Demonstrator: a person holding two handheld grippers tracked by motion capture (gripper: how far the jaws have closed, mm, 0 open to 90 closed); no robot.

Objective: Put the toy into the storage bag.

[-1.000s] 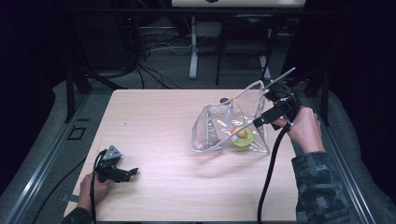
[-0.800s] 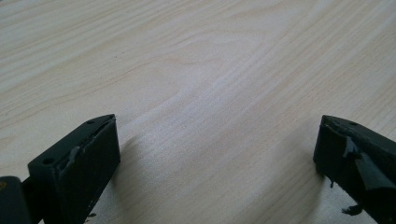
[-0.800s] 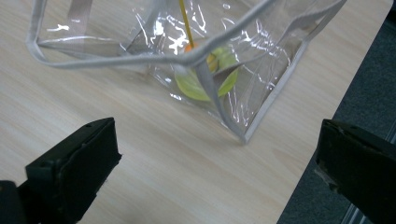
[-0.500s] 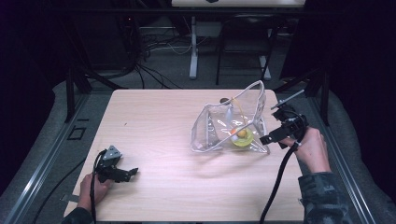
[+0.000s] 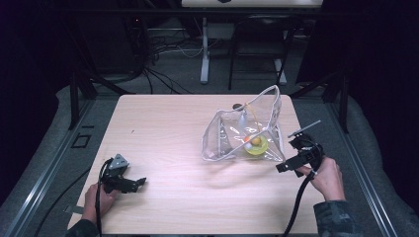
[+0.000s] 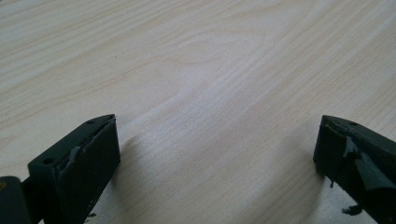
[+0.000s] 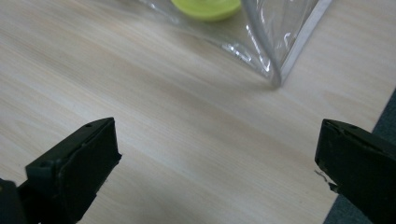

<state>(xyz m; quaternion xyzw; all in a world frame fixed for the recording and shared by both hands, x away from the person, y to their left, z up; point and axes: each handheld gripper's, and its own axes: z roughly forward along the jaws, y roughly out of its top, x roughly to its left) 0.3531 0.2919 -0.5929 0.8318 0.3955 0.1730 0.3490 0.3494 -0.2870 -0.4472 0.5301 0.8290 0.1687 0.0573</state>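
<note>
At the near edge of the pale wooden surface [image 5: 188,148], the left tongs [image 5: 140,181] lie low in the person's left hand [image 5: 94,197], jaws spread wide with nothing between them; in the left gripper view the two black jaws stand far apart over bare wood grain. The right tongs [image 5: 280,168] sit toward the near right edge, held in the right hand [image 5: 328,177], and they too are spread wide and empty; in the right gripper view the right-hand jaw hangs at the surface's edge, with dark floor just past it. Just ahead of the right tongs, apart from them and not touched, stands a clear plastic bag [image 5: 247,133], with its near corner pointing at the gap between the jaws; the right gripper view shows that corner [image 7: 275,70] resting on the wood, with the white-edged seam rising from it. Inside the bag, a little farther from the right tongs, lies a yellow-green dish [image 5: 257,146] with a small orange and yellowish item on it, too small to tell apart. The bag's far side stands up in a peak. The left tongs are well apart from the bag, across the surface. Beyond the far edge, cables [image 5: 163,54] lie on the dark floor.
</note>
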